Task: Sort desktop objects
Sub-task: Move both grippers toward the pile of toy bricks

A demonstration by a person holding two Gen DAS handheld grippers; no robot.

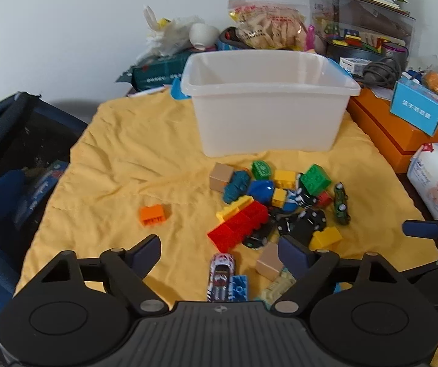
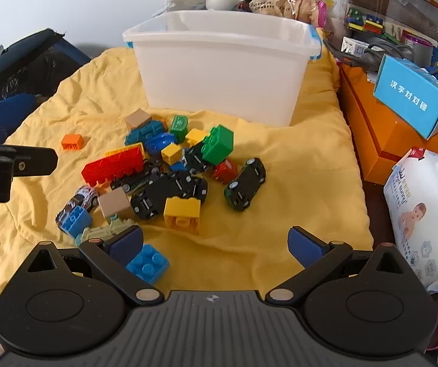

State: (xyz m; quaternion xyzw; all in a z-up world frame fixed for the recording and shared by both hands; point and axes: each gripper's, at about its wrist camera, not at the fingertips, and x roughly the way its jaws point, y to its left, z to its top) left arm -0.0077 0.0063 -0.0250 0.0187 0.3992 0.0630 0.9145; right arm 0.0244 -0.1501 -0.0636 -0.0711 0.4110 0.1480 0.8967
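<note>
- The left hand-held gripper (image 1: 219,252) stands wide open at the bottom of its view, gripping nothing; a white patterned toy car (image 1: 220,275) lies between its fingers
- The right hand-held gripper (image 2: 215,244) is also wide open and empty; bare yellow cloth (image 2: 295,168) shows between its fingers, and a light blue brick (image 2: 147,263) sits just beside the left finger
- The toy pile (image 2: 173,168) of bricks and cars lies mid-frame on the cloth, in front of the white bin (image 2: 219,70), which stands at upper centre
- A lone orange brick (image 1: 154,214) sits apart, left of the pile, with open cloth around it
- The cloth's right edge meets an orange box (image 2: 380,134) and a wipes pack (image 2: 426,214); its left edge drops off beside a dark blue bag (image 1: 11,153)
- Only the right view shows the light blue brick whole; only the left view looks into the bin's bare interior
</note>
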